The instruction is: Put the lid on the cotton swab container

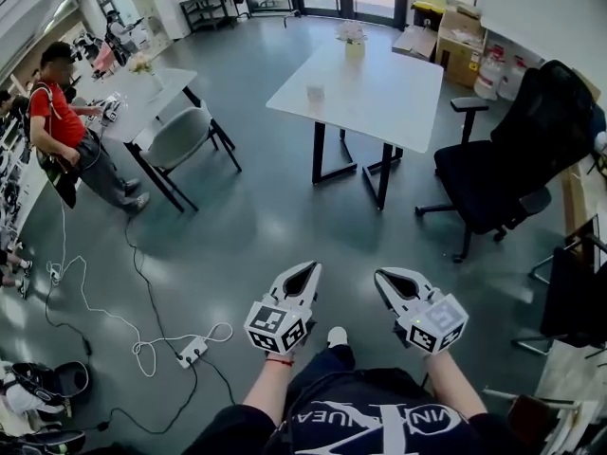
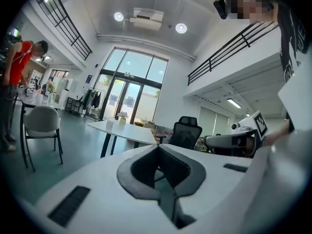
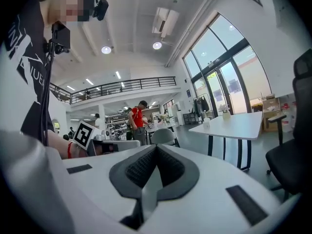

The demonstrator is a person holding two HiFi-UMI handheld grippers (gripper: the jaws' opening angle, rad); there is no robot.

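Note:
I hold both grippers at waist height over the grey floor, far from any table. My left gripper is shut with nothing between its jaws. My right gripper is shut too, also with nothing in it. A small pale container stands on the white table several steps ahead; it is too small to tell whether a lid is on it. A flower vase stands at that table's far end. No separate lid shows.
A black office chair stands to the right of the white table. At left are a grey chair, a second white table and a person in a red shirt. A power strip with a white cable lies on the floor at my left.

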